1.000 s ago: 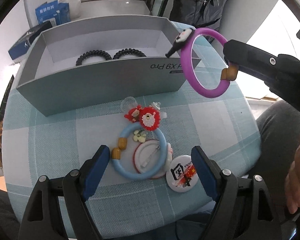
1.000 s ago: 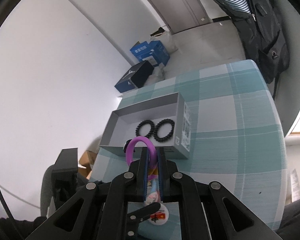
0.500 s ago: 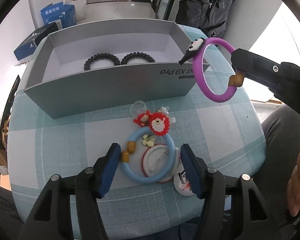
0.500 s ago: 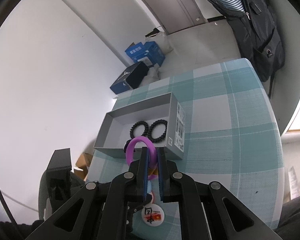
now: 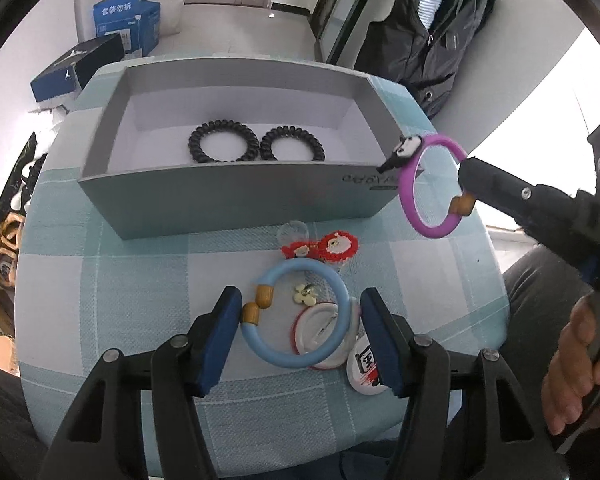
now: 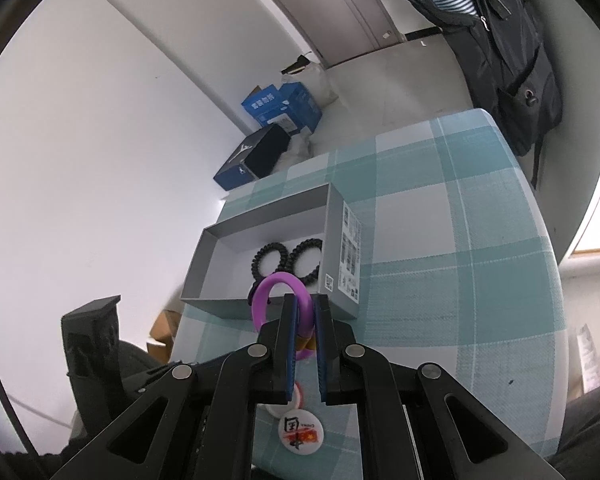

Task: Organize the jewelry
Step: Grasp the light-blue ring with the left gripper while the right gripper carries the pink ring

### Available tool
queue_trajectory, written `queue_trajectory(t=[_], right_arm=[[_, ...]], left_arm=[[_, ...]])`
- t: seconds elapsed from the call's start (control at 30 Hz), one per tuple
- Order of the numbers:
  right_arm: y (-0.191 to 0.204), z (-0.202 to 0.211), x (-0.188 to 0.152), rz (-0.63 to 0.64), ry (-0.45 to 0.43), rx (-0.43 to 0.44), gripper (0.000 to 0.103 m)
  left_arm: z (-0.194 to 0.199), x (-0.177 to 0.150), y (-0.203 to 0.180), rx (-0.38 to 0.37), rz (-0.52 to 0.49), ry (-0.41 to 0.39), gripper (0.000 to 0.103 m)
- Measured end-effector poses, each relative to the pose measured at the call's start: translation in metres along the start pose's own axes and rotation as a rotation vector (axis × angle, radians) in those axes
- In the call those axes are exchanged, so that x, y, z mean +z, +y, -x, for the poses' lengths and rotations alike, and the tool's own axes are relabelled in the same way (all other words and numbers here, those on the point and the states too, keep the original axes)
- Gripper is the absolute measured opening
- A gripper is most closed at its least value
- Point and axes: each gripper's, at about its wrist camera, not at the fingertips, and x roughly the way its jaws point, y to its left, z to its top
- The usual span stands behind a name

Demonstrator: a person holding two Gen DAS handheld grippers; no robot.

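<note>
Left fingers point(image 5: 300, 340) half-spread around blue bracelet point(image 5: 300, 316) (right's point(image 6: 305, 344) pinching purple bracelet point(image 6: 278, 292)).

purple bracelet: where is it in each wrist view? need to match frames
Left wrist: purple bracelet at right of centre, in the air, held by the right gripper.
Right wrist: bottom centre, purple bracelet between the closed fingers.
Shared landmark: the grey box holding two black hair ties.

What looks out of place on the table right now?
The blue bracelet lies on top of a face-down white badge, stacked rather than separate. Nothing looks spilled or broken; the grey box sits square, holding two black hair ties.
</note>
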Motion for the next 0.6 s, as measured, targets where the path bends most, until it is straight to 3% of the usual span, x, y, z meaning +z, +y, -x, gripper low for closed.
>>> queue_trajectory(t=[0.33, 0.6], right_arm=[[0.001, -0.004, 0.001, -0.006, 0.002, 0.016, 0.008], [0.006, 0.004, 0.001, 0.002, -0.037, 0.044, 0.008]], left_arm=[[0.026, 0.004, 0.01, -0.049, 0.053, -0.055, 0.057], [0.055, 0.02, 0.018, -0.084, 0.094, -0.153, 0.057]])
